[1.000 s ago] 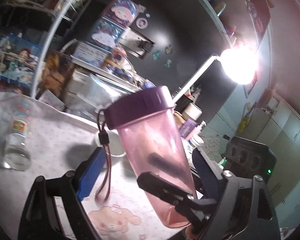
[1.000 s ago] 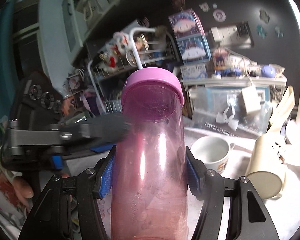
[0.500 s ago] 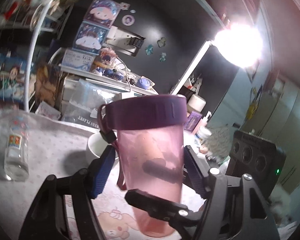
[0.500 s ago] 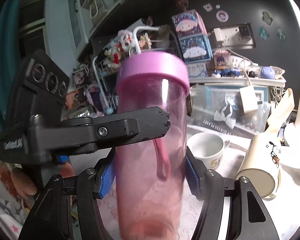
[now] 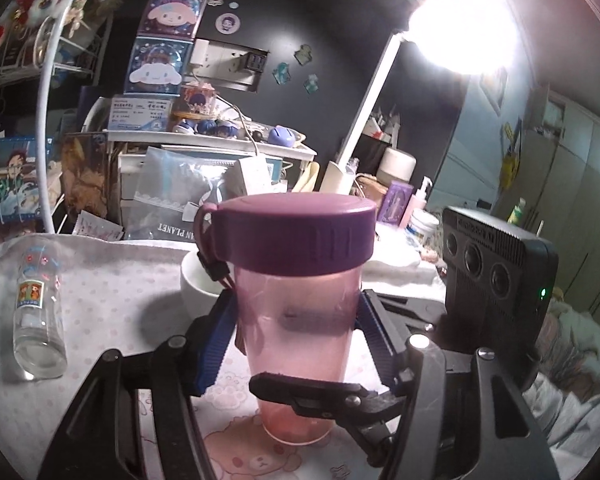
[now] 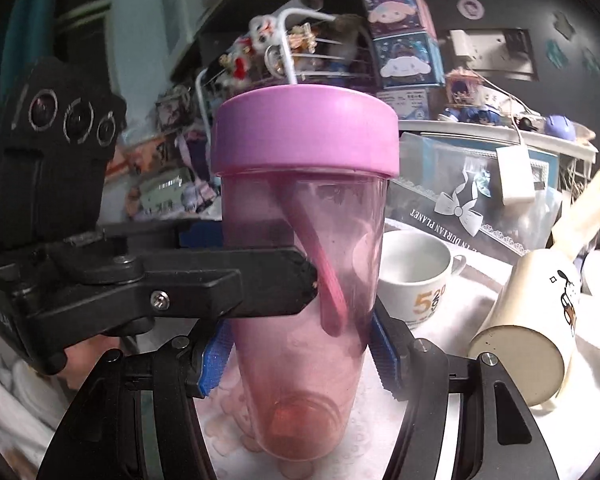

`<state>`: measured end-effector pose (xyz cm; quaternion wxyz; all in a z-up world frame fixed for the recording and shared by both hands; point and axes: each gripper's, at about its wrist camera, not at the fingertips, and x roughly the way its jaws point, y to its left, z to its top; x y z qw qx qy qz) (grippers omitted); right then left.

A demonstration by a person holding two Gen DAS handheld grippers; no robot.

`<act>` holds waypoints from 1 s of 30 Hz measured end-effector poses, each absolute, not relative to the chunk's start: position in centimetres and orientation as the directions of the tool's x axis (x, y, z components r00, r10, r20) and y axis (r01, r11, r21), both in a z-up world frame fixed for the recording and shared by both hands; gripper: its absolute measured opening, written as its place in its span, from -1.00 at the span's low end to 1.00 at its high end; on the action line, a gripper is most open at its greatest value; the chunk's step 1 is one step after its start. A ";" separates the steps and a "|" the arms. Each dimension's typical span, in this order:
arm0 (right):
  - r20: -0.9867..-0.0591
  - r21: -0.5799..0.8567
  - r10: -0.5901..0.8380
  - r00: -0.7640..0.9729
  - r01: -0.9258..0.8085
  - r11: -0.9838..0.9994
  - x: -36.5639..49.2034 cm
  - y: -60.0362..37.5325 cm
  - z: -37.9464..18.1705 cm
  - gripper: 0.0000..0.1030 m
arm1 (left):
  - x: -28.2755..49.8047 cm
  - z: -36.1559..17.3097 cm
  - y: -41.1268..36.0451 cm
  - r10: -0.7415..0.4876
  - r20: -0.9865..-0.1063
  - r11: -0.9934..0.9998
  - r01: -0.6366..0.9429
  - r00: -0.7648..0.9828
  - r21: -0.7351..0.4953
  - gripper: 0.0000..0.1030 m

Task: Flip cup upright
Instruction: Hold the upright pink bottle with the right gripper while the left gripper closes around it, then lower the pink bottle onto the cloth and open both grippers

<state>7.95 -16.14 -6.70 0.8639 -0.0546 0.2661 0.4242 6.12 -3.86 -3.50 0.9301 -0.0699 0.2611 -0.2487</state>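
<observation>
The left claw [image 5: 296,344] pinches the cup [image 5: 300,320], its blue pads pressed on both sides of the pink body. The right claw [image 6: 300,356] closes on the same cup [image 6: 304,288] from another side, pads against its walls; in the left view one of its black fingers [image 5: 324,396] crosses the cup's lower front. The cup stands upright, purple lid [image 5: 296,236] on top, base on the cloth-covered worktop [image 5: 112,304]. Just behind it sits a white mug [image 6: 412,272]. A cream mug [image 6: 532,328] leans tilted to the right. A small clear bottle [image 5: 38,312] stands well to the left. A lamp [image 5: 460,28] glares at the back.
</observation>
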 end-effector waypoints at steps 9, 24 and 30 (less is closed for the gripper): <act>-0.536 0.118 0.702 0.469 -0.782 0.613 7.9 -16.3 -7.5 0.09 | 5.5 -4.0 -4.6 -0.495 -0.478 0.867 0.450 0.725 -0.216 0.13; -0.533 0.101 0.701 0.475 -0.786 0.610 6.2 -17.1 -7.7 0.13 | 3.4 -3.5 -5.4 -0.529 -0.482 0.843 0.500 0.699 -0.200 0.14; -0.530 0.096 0.697 0.483 -0.782 0.615 5.7 -16.9 -7.8 0.14 | 2.5 -2.9 -5.3 -0.514 -0.470 0.852 0.491 0.718 -0.183 0.20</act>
